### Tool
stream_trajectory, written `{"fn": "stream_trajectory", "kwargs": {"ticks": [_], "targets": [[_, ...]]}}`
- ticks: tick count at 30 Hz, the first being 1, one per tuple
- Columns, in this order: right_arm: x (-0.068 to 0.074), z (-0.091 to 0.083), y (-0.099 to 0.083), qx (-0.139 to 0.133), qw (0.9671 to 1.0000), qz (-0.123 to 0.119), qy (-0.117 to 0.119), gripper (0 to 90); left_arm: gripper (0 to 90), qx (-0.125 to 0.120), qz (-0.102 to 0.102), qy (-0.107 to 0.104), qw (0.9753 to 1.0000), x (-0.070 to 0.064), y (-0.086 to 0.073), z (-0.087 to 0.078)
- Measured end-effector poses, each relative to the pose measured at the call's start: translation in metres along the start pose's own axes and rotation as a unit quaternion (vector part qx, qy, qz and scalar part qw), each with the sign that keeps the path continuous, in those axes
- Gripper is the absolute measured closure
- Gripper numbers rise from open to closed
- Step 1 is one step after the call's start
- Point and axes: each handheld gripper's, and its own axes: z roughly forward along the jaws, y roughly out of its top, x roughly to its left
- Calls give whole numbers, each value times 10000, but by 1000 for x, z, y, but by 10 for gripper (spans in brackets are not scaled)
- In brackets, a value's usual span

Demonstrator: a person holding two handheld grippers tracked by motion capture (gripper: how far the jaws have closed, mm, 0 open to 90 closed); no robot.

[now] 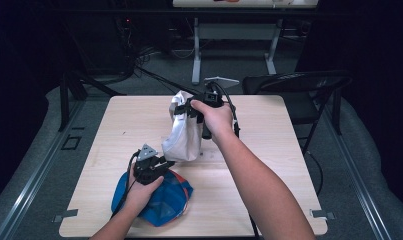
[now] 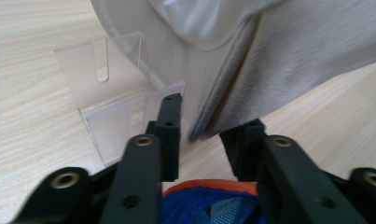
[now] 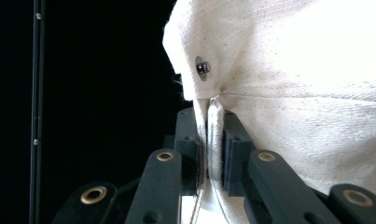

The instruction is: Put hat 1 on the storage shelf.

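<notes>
A white fabric cap [image 1: 181, 135] hangs above the middle of the wooden table [image 1: 269, 150], pinched at its top edge by my right gripper [image 1: 189, 107]. In the right gripper view the jaws [image 3: 211, 116] are shut on a fold of the white cap [image 3: 316, 93], just under a small metal eyelet [image 3: 202, 67]. My left gripper [image 1: 161, 162] is open at the cap's lower edge. In the left gripper view its jaws [image 2: 211, 116] stand either side of the white cap's rim [image 2: 279, 60]. Under that hand lies a blue and orange cap [image 1: 159, 200] [image 2: 209, 205].
A clear plastic stand [image 2: 106, 93] sits on the table just behind the white cap. A black folding chair [image 1: 299, 85] stands at the table's far right corner. Another table [image 1: 234, 30] and cables lie beyond on the floor.
</notes>
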Motion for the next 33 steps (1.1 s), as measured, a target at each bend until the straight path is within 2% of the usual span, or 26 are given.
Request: {"fn": "stream_trajectory", "kwargs": {"ticks": [4, 9, 12, 15, 18, 22, 24, 26, 28, 31, 33], "targets": [[0, -1, -1, -72, 10000, 2, 1, 770, 567, -62, 44, 82, 9999, 1, -2, -17], [1, -5, -1, -99, 9999, -82, -26, 736, 524, -77, -94, 109, 9999, 8, -8, -37], [3, -7, -4, -82, 9998, -188, -3, 690, 509, -31, 30, 192, 9998, 11, -15, -53], [6, -11, -7, -80, 9993, -345, -134, 663, 481, 37, 11, 256, 9997, 18, -22, -67], [7, -14, -8, -201, 9984, -429, -292, 620, 455, 85, -26, 355, 9993, 27, -28, -80], [8, -16, -8, -323, 9953, -626, -663, 575, 440, 70, -14, 559, 9984, 37, -38, -94], [6, -18, -10, -292, 9933, -722, -857, 558, 439, 55, -39, 669, 9977, 43, -43, -98], [5, -20, -11, -306, 9924, -755, -924, 549, 439, 91, -104, 712, 9974, 48, -46, -101], [2, -24, -12, -272, 9929, -732, -893, 544, 439, 84, -133, 768, 9969, 52, -48, -104], [-1, -32, -15, -369, 9921, -827, -865, 537, 434, 33, -210, 819, 9964, 54, -50, -106], [-3, -39, -18, -441, 9918, -891, -807, 532, 431, 29, -179, 863, 9961, 55, -50, -105]]}}
